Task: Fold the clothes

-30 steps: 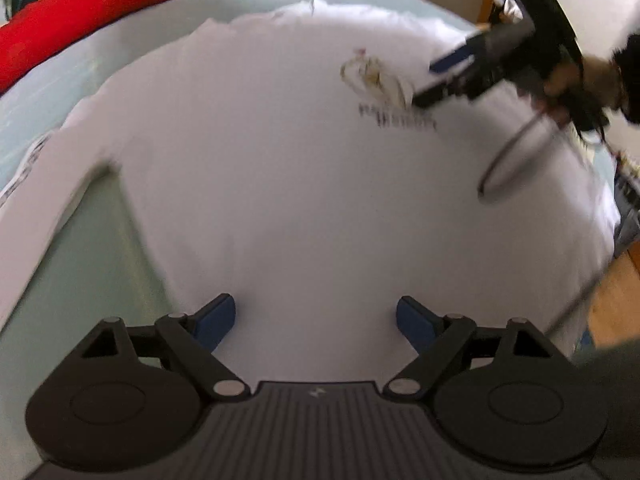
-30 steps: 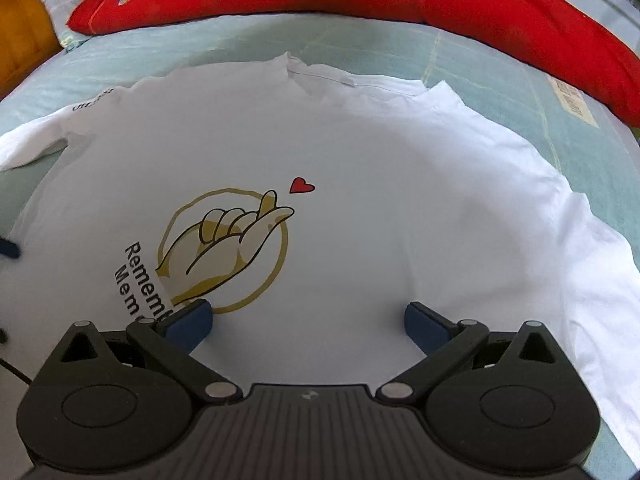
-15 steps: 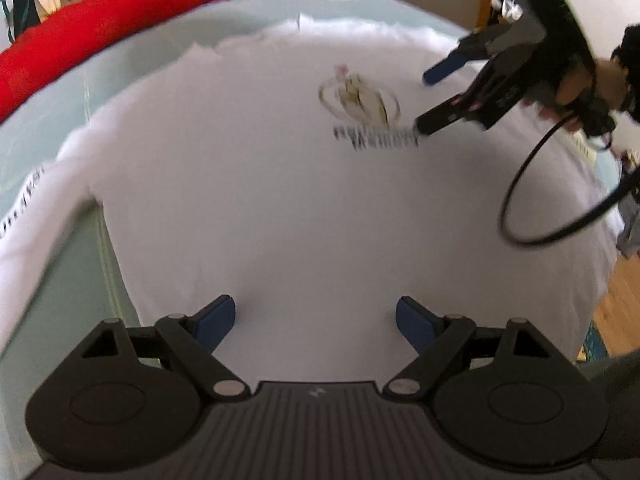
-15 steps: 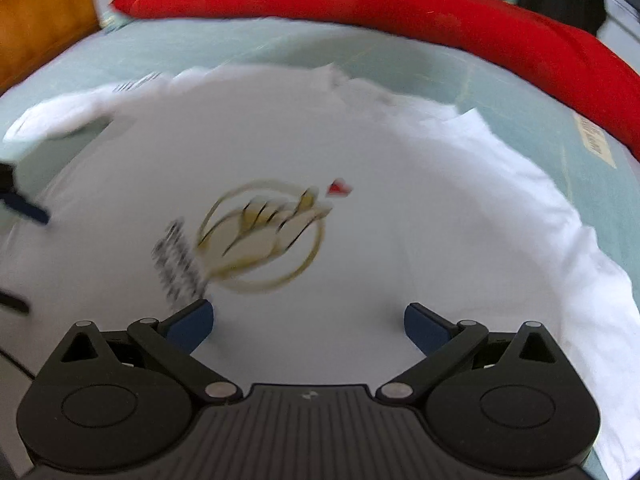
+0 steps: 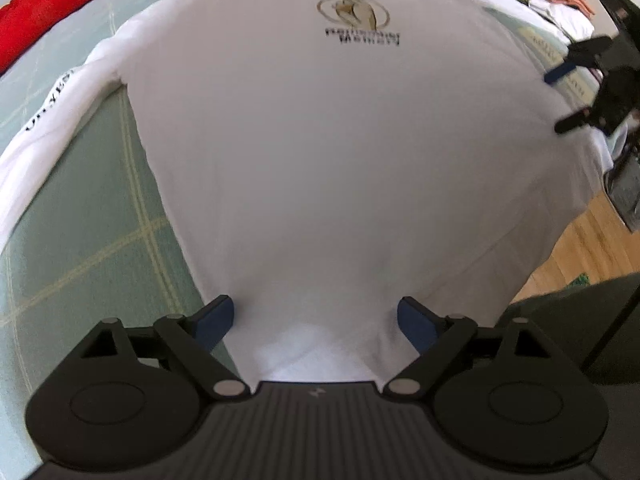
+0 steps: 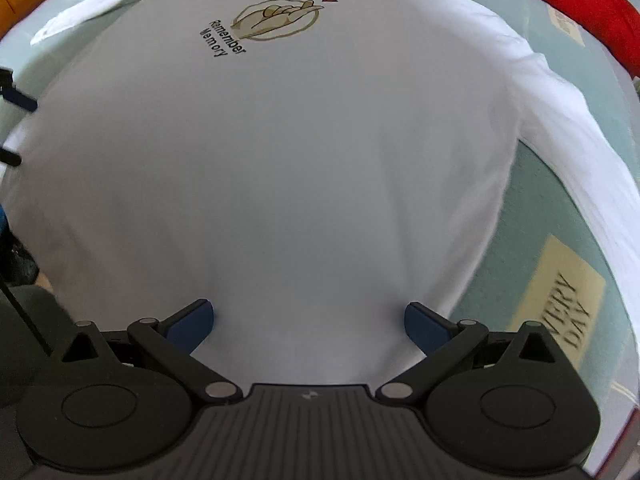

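Both grippers have travelled from over the printed chest toward the hem end of the white T-shirt (image 5: pixel 328 152), so the print (image 5: pixel 354 12) now sits far up each view.

Left to right: the left sleeve (image 5: pixel 52 120) lies out on the green bed sheet (image 5: pixel 80 220). The left gripper (image 5: pixel 316 316) hangs over the shirt's lower left edge, jaws spread wide, nothing between the pads. The shirt lies flat, face up, on the bed. The right gripper (image 6: pixel 308 320) hangs near the lower right edge, jaws likewise spread and empty; it was above the print a second ago. A red bolster (image 6: pixel 580 12) borders the bed.

Risk: a pinch here may catch only the top layer, or take the sheet too, dragging the fold askew. Uneven lifting would skew it as well.
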The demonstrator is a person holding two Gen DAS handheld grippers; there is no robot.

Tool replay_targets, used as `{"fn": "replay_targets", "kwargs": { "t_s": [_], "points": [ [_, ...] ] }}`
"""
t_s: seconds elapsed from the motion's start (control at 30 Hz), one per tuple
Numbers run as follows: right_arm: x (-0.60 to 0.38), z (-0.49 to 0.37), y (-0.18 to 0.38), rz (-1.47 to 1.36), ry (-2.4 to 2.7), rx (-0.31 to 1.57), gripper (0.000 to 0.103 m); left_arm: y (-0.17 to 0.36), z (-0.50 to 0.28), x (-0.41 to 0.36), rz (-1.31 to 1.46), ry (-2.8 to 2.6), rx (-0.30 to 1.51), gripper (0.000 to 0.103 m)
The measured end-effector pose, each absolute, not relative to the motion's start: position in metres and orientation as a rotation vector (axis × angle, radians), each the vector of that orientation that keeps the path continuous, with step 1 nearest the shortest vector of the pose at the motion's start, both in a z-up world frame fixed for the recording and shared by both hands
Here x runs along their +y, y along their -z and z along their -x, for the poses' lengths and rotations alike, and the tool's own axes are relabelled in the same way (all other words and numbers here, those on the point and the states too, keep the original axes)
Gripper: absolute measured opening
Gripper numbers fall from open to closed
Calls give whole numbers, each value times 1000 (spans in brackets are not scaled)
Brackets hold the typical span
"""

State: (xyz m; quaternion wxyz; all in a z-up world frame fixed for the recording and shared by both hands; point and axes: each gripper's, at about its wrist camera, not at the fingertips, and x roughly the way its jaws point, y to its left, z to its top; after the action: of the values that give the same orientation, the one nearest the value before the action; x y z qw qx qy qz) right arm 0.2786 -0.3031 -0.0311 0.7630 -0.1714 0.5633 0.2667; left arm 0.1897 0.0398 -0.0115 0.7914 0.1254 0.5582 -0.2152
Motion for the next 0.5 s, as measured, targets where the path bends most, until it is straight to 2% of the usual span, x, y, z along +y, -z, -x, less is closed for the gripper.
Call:
{"fn": "replay_targets", "kwargs": {
  "t_s": [0.3, 0.5],
  "points": [
    [-269, -366, 12, 324, -617, 899, 103, 12, -224, 5, -336, 587, 1054, 88],
    [-286, -395, 35, 284, -632, 980, 103, 27, -231, 12, -331, 593, 1086, 89]
  ]
}}
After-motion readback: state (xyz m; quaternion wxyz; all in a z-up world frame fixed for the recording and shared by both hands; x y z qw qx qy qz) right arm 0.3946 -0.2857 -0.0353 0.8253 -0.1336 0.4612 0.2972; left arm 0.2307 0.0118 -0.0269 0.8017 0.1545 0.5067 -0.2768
